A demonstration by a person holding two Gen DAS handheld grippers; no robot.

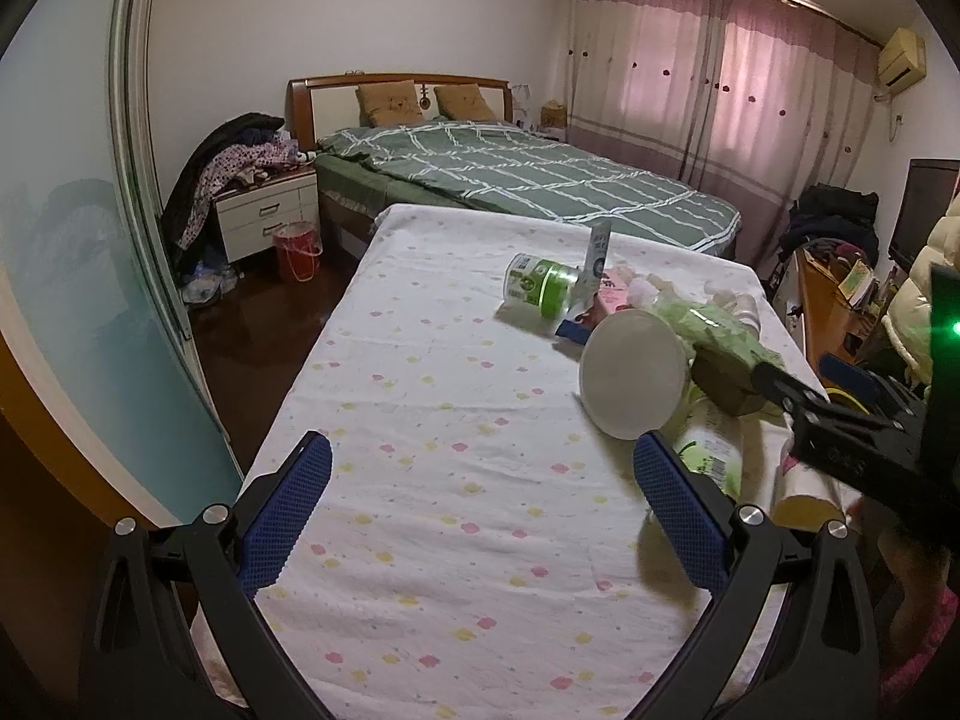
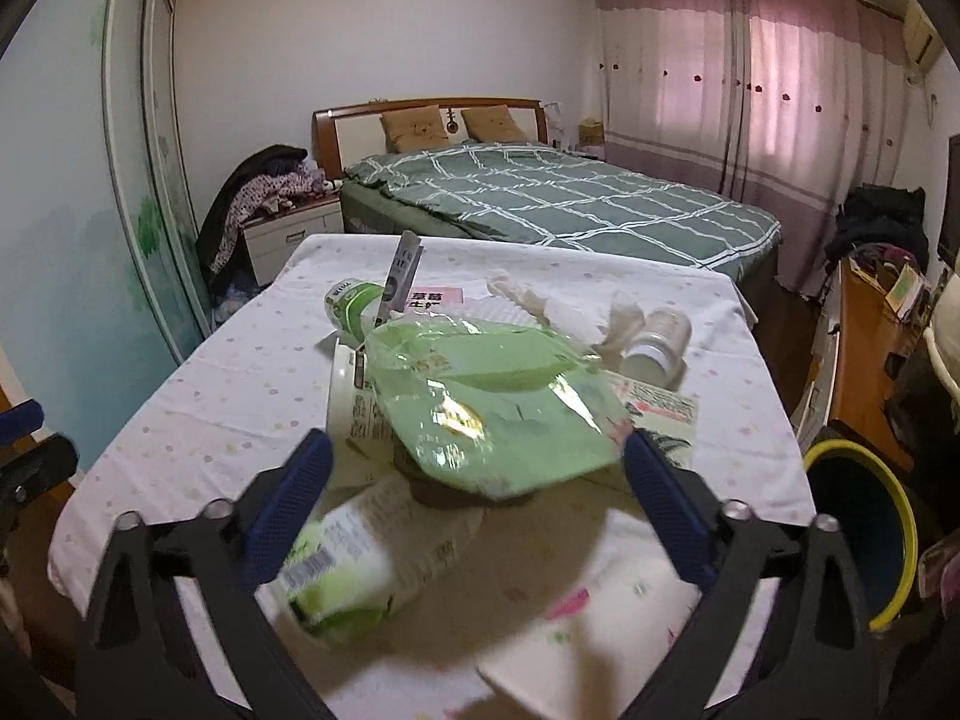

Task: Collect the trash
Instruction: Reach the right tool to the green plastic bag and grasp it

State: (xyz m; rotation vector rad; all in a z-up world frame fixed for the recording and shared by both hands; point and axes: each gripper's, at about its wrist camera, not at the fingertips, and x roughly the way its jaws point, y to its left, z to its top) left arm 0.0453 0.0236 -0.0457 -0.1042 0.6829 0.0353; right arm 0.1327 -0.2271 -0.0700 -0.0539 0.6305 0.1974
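While my right tongs (image 2: 477,480) gape wide around the green wrapper (image 2: 486,402) mid-frame, my left tongs (image 1: 480,501) hover wide, empty.

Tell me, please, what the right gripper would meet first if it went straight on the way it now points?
Most likely the green plastic pouch: it sits dead ahead of the open right gripper, between the finger lines, resting on a pile of wrappers. Depth is hard to judge, so the bottle lying lower left might brush a finger first.

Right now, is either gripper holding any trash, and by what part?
Nothing is held. The left gripper is open over bare cloth; the right gripper is open around the green wrapper, pads not pressing it.
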